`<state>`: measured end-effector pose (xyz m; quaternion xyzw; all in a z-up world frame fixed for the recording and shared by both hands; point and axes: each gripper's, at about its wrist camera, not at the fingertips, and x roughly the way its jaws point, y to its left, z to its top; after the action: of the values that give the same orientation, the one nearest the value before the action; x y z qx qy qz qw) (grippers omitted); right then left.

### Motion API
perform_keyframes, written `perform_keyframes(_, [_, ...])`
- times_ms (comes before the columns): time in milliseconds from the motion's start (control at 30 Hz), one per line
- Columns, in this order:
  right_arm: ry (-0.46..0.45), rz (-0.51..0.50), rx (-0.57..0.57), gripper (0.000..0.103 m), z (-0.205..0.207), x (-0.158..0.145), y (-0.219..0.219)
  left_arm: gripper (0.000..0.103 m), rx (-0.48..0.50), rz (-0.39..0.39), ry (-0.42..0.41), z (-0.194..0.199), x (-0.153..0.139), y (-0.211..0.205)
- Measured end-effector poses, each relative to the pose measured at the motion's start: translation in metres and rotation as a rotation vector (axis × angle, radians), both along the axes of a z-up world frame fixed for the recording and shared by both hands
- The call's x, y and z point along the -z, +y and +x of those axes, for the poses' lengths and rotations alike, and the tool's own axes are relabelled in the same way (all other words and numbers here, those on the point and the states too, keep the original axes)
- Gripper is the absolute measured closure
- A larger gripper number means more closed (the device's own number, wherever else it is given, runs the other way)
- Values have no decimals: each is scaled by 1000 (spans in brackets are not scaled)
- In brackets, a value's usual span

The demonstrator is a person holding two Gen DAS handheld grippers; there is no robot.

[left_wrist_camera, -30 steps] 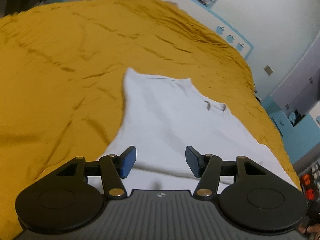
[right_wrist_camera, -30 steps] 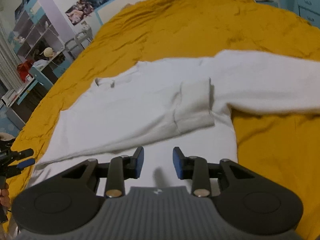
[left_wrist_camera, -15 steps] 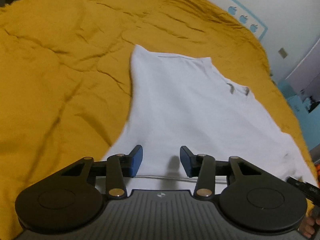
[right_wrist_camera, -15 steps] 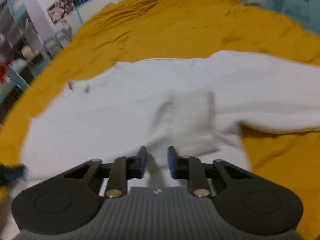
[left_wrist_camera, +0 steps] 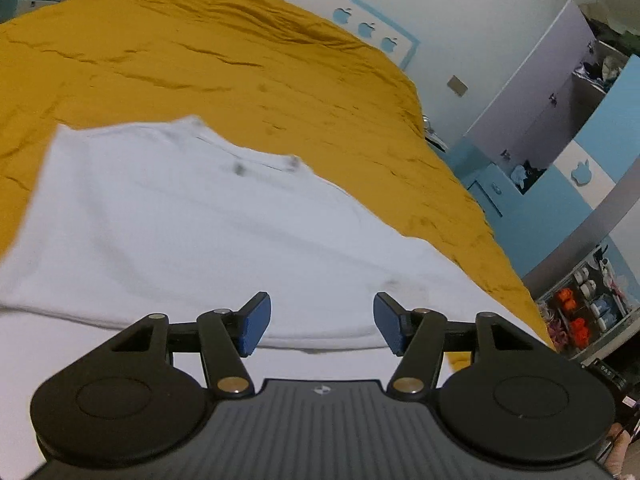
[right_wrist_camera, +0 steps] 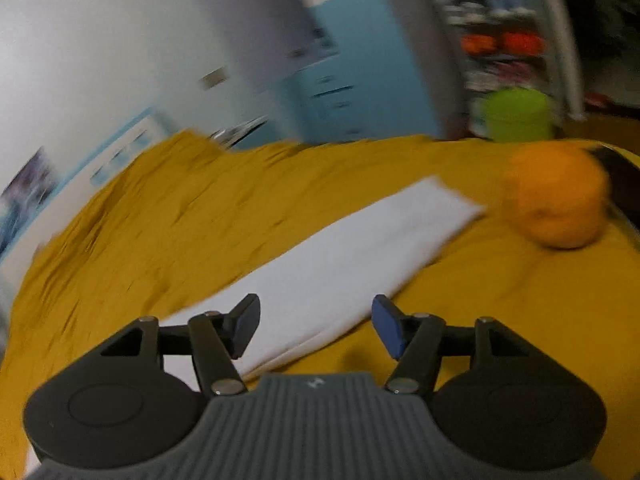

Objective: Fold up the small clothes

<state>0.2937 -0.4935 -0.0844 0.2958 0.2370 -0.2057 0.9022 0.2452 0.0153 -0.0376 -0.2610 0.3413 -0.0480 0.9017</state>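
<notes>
A white long-sleeved top lies flat on the mustard bedspread, its neckline toward the far side. My left gripper is open and empty, just above the garment's near folded edge. In the right wrist view one white sleeve stretches across the bedspread toward the far right. My right gripper is open and empty, above the sleeve's near part. The right view is blurred by motion.
A blurred orange round object lies on the bed past the sleeve's end, with a green container behind it. Blue and white cupboards and cluttered shelves stand beyond the bed's right edge.
Both grippers have opened wider. The right gripper has swung right, from the garment's body to its outstretched sleeve. The left gripper has turned right along the garment's near edge.
</notes>
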Motion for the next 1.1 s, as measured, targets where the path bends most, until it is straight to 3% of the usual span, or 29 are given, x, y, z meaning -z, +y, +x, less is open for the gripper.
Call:
perform_keyframes(133, [13, 47, 93, 44, 5, 17, -29, 33, 74, -12, 16, 19, 9, -39])
perform_keyframes(333, [23, 76, 165, 36, 19, 41, -50, 33, 123, 7, 118, 41, 38, -69])
perform_keyframes(433, [4, 88, 200, 28, 34, 46, -62, 33, 143, 32, 135, 41, 44, -78])
perform_keyframes(700, [-6, 53, 251, 26, 67, 55, -67, 33, 149, 61, 205, 53, 61, -77])
perform_keyframes(767, [-7, 50, 264, 33, 67, 55, -67, 33, 146, 56, 212, 55, 64, -75])
perform_keyframes(800, [-6, 52, 266, 41, 67, 54, -68, 33, 148, 54, 214, 55, 65, -75])
perform_keyframes(833, [-6, 58, 265, 55, 67, 54, -69, 33, 151, 53, 216, 55, 66, -74])
perform_keyframes(867, [-2, 71, 260, 63, 68, 54, -70, 33, 154, 51, 219, 56, 66, -74])
perform_keyframes(900, [2, 84, 260, 82, 68, 54, -71, 33, 158, 51, 217, 56, 66, -73])
perform_keyframes(933, [8, 91, 269, 93, 67, 55, -72, 33, 160, 49, 212, 56, 66, -73])
perform_keyframes(1100, [-22, 64, 263, 97, 66, 41, -64, 33, 155, 3, 201, 52, 62, -61])
